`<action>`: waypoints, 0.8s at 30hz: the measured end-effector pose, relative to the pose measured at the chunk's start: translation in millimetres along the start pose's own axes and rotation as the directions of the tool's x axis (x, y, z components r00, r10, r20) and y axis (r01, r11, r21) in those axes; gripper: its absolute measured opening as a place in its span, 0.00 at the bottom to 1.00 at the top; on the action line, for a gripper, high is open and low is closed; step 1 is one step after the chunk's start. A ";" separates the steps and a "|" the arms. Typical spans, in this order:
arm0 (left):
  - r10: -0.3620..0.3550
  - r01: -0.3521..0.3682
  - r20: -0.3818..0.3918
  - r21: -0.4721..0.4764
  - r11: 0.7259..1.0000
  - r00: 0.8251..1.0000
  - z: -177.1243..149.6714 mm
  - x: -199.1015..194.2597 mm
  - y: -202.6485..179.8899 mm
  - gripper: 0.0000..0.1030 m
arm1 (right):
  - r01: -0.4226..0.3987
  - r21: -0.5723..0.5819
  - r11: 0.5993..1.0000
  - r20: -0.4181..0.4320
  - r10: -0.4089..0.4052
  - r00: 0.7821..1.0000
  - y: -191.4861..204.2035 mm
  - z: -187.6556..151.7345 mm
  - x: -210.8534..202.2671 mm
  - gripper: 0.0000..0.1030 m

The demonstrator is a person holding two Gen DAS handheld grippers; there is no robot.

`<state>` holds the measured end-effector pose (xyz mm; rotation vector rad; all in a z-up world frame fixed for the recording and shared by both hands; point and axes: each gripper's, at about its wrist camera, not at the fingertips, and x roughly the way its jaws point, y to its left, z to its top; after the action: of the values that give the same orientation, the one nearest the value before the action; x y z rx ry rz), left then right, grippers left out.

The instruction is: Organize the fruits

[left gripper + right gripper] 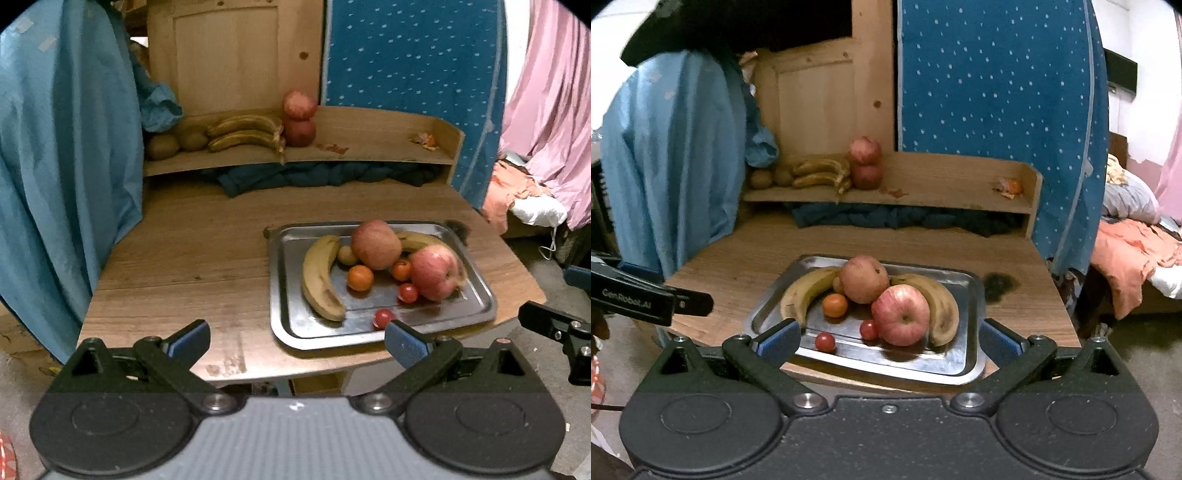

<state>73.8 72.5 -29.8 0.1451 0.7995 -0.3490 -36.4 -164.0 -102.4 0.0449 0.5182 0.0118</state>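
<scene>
While both of my tools hang short of the desk's (177, 266) near edge, I read the scene from the left across. On the raised shelf (942, 192) at the back, its left end holds two kiwis, a run of bananas lying lengthwise along it, and two apples stacked one on the other; the right part is nearly bare save some peel. My left gripper (295, 341) has its jaws spread wide with nothing between them, and from it the steel tray (480, 295) lies ahead and to the right. On the tray, going rightwards: a banana (319, 280) whose long axis runs away from me, a small kiwi, an orange, a dull apple, cherry tomatoes, a red apple (903, 314) and a second banana (940, 308) curving along the right side. My right gripper (888, 341) is likewise wide open and empty, and the tray sits squarely ahead of it, the red apple almost centred between its jaws, so I judge the right hand nearer. Sorted shelf and mixed tray could suit a job partway either direction.
</scene>
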 end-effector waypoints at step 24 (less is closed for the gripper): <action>0.051 -0.051 0.007 0.002 0.999 0.999 -18.3 -28.1 -23.2 1.00 | -0.031 0.018 0.999 0.005 0.031 1.000 -10.7 -11.4 -21.0 0.99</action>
<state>35.0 62.7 -22.1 0.1657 0.7870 -0.3021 -60.3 -174.7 -102.4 0.0710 0.5131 0.0373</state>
